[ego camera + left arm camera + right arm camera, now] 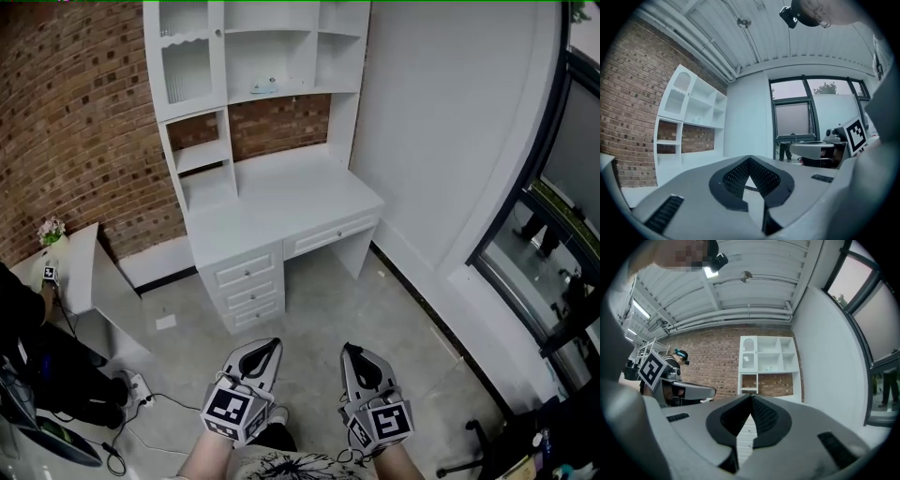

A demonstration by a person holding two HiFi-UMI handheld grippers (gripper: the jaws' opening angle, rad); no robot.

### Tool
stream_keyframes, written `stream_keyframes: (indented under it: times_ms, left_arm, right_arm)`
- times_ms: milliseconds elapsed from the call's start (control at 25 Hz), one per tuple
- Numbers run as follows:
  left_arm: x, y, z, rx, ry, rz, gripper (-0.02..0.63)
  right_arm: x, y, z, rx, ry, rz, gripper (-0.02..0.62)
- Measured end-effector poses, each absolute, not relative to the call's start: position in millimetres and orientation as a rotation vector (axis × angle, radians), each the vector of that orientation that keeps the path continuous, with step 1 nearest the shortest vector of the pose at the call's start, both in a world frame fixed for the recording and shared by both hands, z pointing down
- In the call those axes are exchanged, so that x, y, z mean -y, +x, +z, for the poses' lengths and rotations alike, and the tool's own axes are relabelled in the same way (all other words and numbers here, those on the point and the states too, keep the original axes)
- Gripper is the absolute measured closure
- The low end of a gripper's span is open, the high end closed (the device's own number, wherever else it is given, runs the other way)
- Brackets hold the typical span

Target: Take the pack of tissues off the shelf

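A rough red-brown brick wall (75,122) filled the left of the room. In front of it stood a small white side table (82,267) carrying a little pot of pink flowers (51,230). A person in dark clothing (23,328) was cut off by the left edge. Thin black cables (164,403) trailed over the smooth grey concrete floor (375,309) near them.

The left gripper (273,345), grey plastic with ribbed black pads, was held low with its jaws closed tip to tip on nothing. Straight ahead stood the smooth white wooden desk with its hutch of open box shelves (281,197) and a stack of knobbed drawers (248,286). The small pale pack of tissues (266,87) lay on the hutch's wide middle shelf, well apart from both grippers. It was too small to make out its shape or wrapping. Nothing stood between the grippers and the desk.

The right gripper (349,349), of the same make, also had its jaws shut and empty. To its right ran a plain white plaster wall (441,122). Beyond that, a dark-framed glass window (562,216) was cut off by the right edge.
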State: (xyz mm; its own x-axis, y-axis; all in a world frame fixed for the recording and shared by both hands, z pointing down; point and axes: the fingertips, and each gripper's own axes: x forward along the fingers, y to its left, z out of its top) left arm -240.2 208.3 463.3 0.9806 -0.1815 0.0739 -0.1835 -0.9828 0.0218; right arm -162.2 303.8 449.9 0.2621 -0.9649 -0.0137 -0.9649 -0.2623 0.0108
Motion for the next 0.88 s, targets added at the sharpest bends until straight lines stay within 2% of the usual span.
stream_keyframes:
  times_ms: [440, 880]
  left_arm:
    - [-41.8, -153.0, 441.4, 0.209, 3.125, 0.053, 0.593]
    - [32.8, -106.5, 472.7, 0.262, 3.068, 0.16, 0.592]
  right_arm:
    - [-148.3, -77.2, 439.0, 1.809, 2.532, -0.03, 0.591]
    - [-65.2, -12.9, 460.9, 1.81, 2.474, 0.011, 0.591]
